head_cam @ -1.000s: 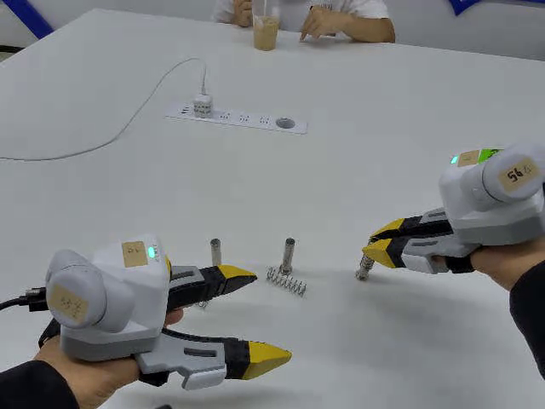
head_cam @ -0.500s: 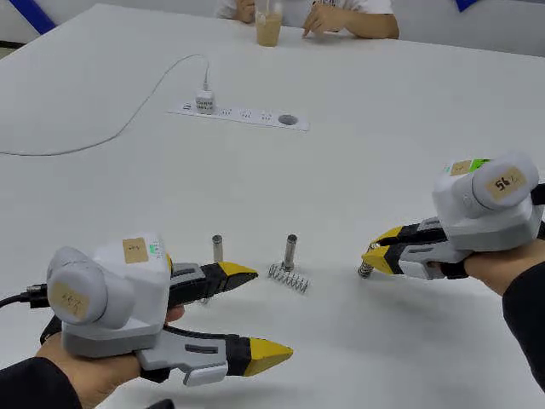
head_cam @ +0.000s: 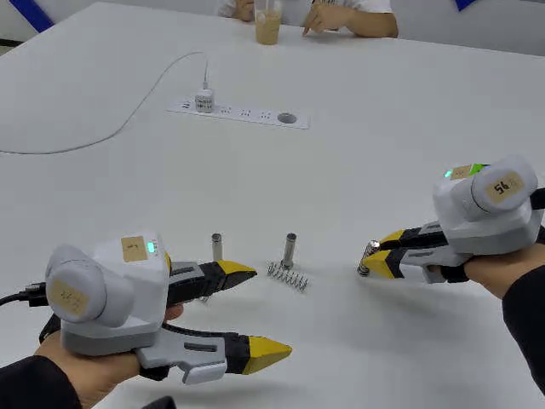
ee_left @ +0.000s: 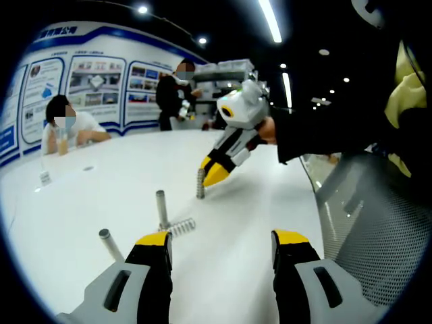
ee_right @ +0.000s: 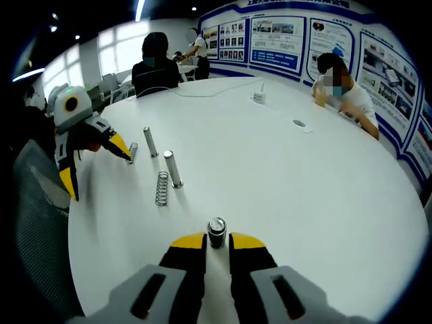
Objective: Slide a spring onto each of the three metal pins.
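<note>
Vs 1 s ago: right gripper (head_cam: pixel 375 259) has dropped, tips then above the right pin (head_cam: pixel 368 256), now level w/ its top. Its jaws are nearly together w/ the pin top (ee_right: pixel 216 233) in the slit; can't tell if they actually pinch it. That pin has coils round it.

Left gripper (head_cam: pixel 265 311) same as before: jaws spread wide, nothing between them, low by the desk's near edge. Loose spring (head_cam: pixel 287 278) hasn't moved, lying flat against the base of the middle pin (head_cam: pixel 289 250). Left pin (head_cam: pixel 216 246) is bare and upright, as earlier. A 2nd spring (ee_right: pixel 132 152) sits by the left gripper's tip.

Surface: white desk (head_cam: pixel 400 128). A power strip (head_cam: pixel 243 115) lies toward the far edge, w/ a white plug (head_cam: pixel 204 102) and a cable (head_cam: pixel 102 141) trailing to the left edge. A cup of beige drink (head_cam: pixel 267 24) sits at the far edge, a person's hand (head_cam: pixel 324 17) beside it.

Room: blue-framed display boards (ee_right: pixel 270 34) on the walls, strip lights (ee_left: pixel 270 20) overhead, and a mesh chair back (ee_left: pixel 364 223) close by.
</note>
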`<act>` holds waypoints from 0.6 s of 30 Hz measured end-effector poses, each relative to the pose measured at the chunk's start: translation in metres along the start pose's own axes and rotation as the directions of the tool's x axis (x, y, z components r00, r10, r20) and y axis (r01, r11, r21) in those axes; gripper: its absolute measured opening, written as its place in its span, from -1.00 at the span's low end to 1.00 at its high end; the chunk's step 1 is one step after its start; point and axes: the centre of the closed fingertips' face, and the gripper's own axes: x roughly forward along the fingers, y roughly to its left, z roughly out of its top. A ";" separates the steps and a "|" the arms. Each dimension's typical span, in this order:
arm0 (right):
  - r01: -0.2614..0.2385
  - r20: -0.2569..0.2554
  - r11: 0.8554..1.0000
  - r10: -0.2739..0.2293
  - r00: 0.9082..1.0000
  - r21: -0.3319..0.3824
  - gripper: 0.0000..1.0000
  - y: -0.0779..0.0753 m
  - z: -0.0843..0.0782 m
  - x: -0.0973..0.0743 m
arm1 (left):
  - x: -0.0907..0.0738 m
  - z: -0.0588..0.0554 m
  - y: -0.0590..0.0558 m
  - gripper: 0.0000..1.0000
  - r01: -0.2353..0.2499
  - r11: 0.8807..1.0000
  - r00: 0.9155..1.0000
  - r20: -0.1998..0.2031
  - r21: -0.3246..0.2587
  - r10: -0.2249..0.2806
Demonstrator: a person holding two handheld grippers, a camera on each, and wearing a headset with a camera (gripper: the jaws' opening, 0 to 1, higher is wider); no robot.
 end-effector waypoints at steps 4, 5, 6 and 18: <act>0.001 -0.009 1.000 -0.001 1.000 0.006 -0.72 0.002 -0.007 -0.001 | 0.000 0.000 0.000 0.21 0.001 1.000 1.000 0.001 0.000 -0.001; 0.001 -0.010 1.000 -0.001 1.000 0.006 -0.72 0.002 -0.008 -0.002 | 0.000 0.000 0.000 0.21 0.002 1.000 1.000 0.001 0.001 -0.002; 0.001 -0.011 1.000 -0.001 1.000 0.005 -0.72 0.004 -0.009 -0.002 | 0.001 0.000 0.000 0.21 0.003 1.000 1.000 0.001 0.000 -0.003; -0.023 -0.028 1.000 0.022 0.999 -0.007 -0.71 0.027 -0.019 -0.004 | 0.000 0.001 0.000 0.21 -0.001 1.000 1.000 0.007 0.000 0.001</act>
